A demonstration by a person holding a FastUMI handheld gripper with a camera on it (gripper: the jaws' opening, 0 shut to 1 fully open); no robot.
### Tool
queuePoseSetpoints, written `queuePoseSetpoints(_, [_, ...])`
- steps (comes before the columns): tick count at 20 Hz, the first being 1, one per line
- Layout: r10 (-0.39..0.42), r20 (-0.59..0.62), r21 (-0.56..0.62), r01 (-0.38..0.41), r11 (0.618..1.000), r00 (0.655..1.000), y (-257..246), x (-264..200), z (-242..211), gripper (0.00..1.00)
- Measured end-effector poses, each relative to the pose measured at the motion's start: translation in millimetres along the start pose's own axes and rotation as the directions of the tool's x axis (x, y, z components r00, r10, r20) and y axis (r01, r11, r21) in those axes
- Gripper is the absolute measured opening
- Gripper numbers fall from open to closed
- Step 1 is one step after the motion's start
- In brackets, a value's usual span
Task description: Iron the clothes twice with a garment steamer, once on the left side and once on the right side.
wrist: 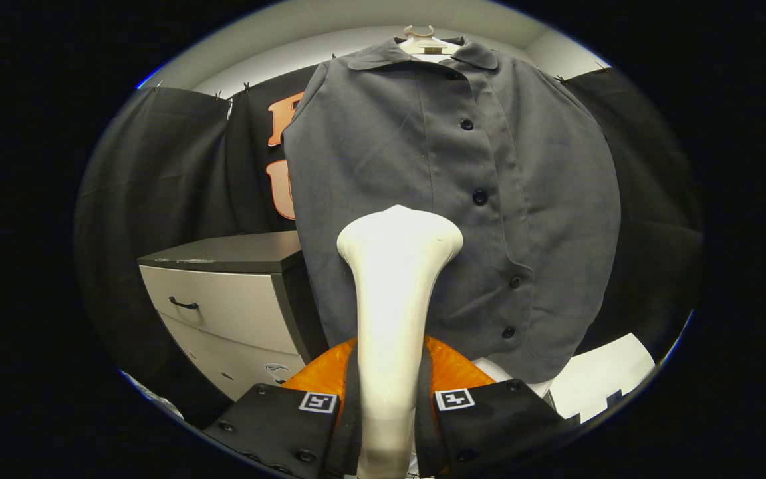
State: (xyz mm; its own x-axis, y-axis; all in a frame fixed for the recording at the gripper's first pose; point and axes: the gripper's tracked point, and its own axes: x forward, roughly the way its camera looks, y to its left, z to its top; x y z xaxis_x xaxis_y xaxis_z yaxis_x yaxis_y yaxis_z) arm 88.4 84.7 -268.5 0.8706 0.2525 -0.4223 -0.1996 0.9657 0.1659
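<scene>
A grey button-up shirt hangs on a pale hanger straight ahead, its front facing me. My gripper is shut on the white garment steamer, both fingers pressing its handle. The steamer's wide head rises beyond the fingers and sits against or just before the lower part of the shirt, left of the row of dark buttons. Whether the head touches the cloth I cannot tell.
A low cabinet with a dark top and pale drawers stands to the left of the shirt, below its hem level. White sheets lie on the surface under the shirt's right side. Black cloth walls close the booth behind.
</scene>
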Motion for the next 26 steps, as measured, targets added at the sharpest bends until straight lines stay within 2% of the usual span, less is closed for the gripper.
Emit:
queuePoseSetpoints(15, [-0.006, -0.071, 0.018, 0.007, 1.000, 0.997, -3.6, -7.9, -52.5, 0.40])
queuePoseSetpoints(20, [0.013, -0.022, 0.019, -0.012, 1.000, 1.000, -0.4, -27.6, -28.0, 0.40])
queuePoseSetpoints(26, [0.009, 0.096, 0.045, -0.014, 0.999, 0.995, -12.3, -49.3, 40.7, 0.40])
